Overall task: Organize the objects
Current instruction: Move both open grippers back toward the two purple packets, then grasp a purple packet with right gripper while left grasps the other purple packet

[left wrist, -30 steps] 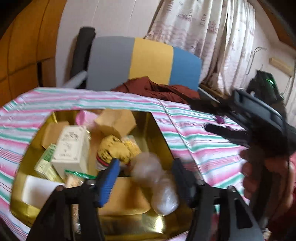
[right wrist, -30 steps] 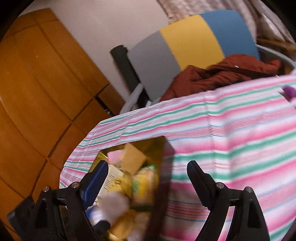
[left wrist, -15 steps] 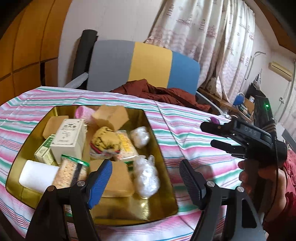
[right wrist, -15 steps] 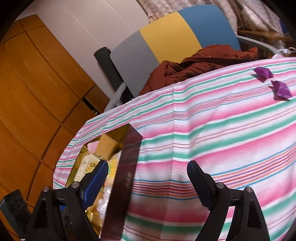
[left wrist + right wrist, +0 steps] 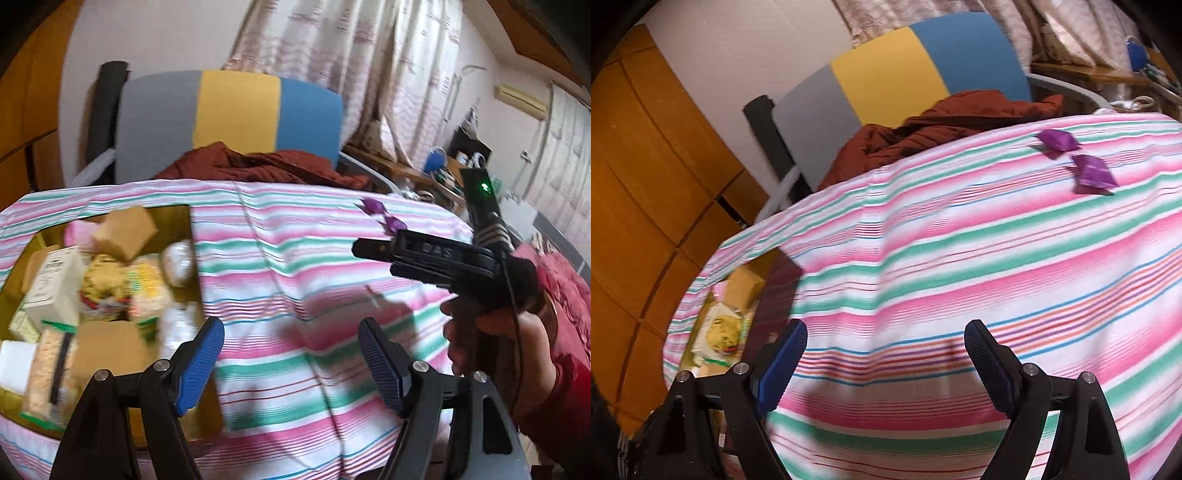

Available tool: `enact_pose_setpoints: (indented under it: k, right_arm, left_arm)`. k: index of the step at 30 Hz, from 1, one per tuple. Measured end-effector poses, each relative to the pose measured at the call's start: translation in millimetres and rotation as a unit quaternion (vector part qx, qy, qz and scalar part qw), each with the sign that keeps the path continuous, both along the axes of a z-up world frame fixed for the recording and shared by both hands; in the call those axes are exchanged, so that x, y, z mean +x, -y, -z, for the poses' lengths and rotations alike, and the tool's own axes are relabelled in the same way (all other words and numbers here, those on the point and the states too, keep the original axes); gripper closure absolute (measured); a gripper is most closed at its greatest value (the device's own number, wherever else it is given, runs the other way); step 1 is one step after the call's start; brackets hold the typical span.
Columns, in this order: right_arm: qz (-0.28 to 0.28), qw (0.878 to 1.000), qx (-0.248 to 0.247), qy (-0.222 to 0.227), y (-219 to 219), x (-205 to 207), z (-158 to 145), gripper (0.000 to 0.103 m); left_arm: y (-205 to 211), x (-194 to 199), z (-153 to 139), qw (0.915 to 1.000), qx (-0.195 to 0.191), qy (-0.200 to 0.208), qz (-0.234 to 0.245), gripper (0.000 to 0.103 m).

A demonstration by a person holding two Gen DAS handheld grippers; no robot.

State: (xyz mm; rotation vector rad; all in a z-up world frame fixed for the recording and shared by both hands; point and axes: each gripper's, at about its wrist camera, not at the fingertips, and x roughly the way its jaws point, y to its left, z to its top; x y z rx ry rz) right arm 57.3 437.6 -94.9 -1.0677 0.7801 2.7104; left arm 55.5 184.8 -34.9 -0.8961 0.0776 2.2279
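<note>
A gold tray (image 5: 173, 221) full of snack boxes and wrapped packets sits at the left of the striped tablecloth (image 5: 295, 266); its edge also shows in the right wrist view (image 5: 764, 266). Two purple packets (image 5: 1093, 171) lie on the cloth at the far right, seen small in the left wrist view (image 5: 373, 206). My left gripper (image 5: 291, 362) is open and empty over the cloth, right of the tray. My right gripper (image 5: 886, 365) is open and empty over the cloth, well short of the purple packets; it also shows in the left wrist view (image 5: 373, 253).
A grey, yellow and blue chair (image 5: 232, 110) with a rust-red garment (image 5: 258, 166) stands behind the table. Wooden panelling (image 5: 646, 184) is at the left. A cluttered shelf (image 5: 436, 166) and curtains are at the back right.
Both grippers have swung right, away from the tray, and now hang over the bare striped cloth. The purple packets have come closer in the right wrist view.
</note>
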Motion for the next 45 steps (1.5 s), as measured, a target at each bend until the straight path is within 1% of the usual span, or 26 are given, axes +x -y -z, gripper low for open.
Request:
enact_pose_setpoints:
  k: [5, 9, 12, 15, 16, 17, 20, 23, 28, 30, 31, 33, 35, 40, 43, 45]
  right_arm:
    - [0.048, 0.998, 0.038, 0.014, -37, 10, 3, 0.015]
    - [0.092, 0.994, 0.05, 0.01, -75, 15, 3, 0.016]
    - [0.121, 0.991, 0.062, 0.008, -106, 15, 1, 0.02]
    - [0.155, 0.986, 0.067, 0.012, -142, 7, 0, 0.028]
    - [0.162, 0.984, 0.067, 0.013, -151, 5, 0, 0.033]
    - [0.173, 0.982, 0.068, 0.016, -163, -1, 0, 0.036]
    - [0.195, 0.977, 0.081, 0.029, -190, -21, 2, 0.037]
    - [0.193, 0.975, 0.096, 0.047, -208, -47, 8, 0.037]
    - [0.177, 0.977, 0.092, 0.073, -228, -74, 28, 0.037]
    - [0.167, 0.978, 0.094, 0.085, -233, -80, 38, 0.046]
    - [0.165, 0.977, 0.099, 0.088, -233, -80, 41, 0.052]
    - [0.161, 0.979, 0.099, 0.081, -235, -76, 39, 0.056]
    - [0.159, 0.978, 0.102, 0.084, -237, -70, 38, 0.066]
    - [0.182, 0.972, 0.118, 0.088, -248, -42, 36, 0.066]
    - [0.205, 0.973, 0.082, 0.064, -259, -23, 40, 0.066]
    - [0.21, 0.973, 0.079, 0.054, -258, -19, 41, 0.066]
  left_arm:
    - [-27, 3, 5, 0.9993, -0.019, 0.011, 0.029, 0.027]
    - [-40, 3, 9, 0.9986, -0.03, 0.022, 0.038, 0.027]
    - [-49, 3, 12, 0.998, -0.037, 0.027, 0.044, 0.027]
    - [-56, 5, 14, 0.9973, -0.044, 0.027, 0.052, 0.027]
    - [-58, 5, 15, 0.9971, -0.046, 0.028, 0.055, 0.027]
    - [-61, 6, 17, 0.9967, -0.049, 0.03, 0.058, 0.027]
    - [-68, 5, 20, 0.9957, -0.056, 0.036, 0.064, 0.027]
    - [-74, 4, 22, 0.9949, -0.063, 0.038, 0.07, 0.027]
    - [-87, -2, 26, 0.9938, -0.074, 0.042, 0.071, 0.027]
    - [-93, -7, 27, 0.9934, -0.078, 0.045, 0.071, 0.027]
    - [-96, -10, 28, 0.9932, -0.079, 0.046, 0.072, 0.027]
    - [-106, -16, 28, 0.9932, -0.077, 0.046, 0.074, 0.027]
    - [-119, -23, 27, 0.9928, -0.075, 0.047, 0.08, 0.027]
    - [-159, -45, 22, 0.992, -0.067, 0.042, 0.098, 0.027]
    - [-195, -67, 21, 0.9913, -0.072, 0.044, 0.101, 0.027]
    - [-225, -83, 20, 0.9903, -0.079, 0.042, 0.106, 0.027]
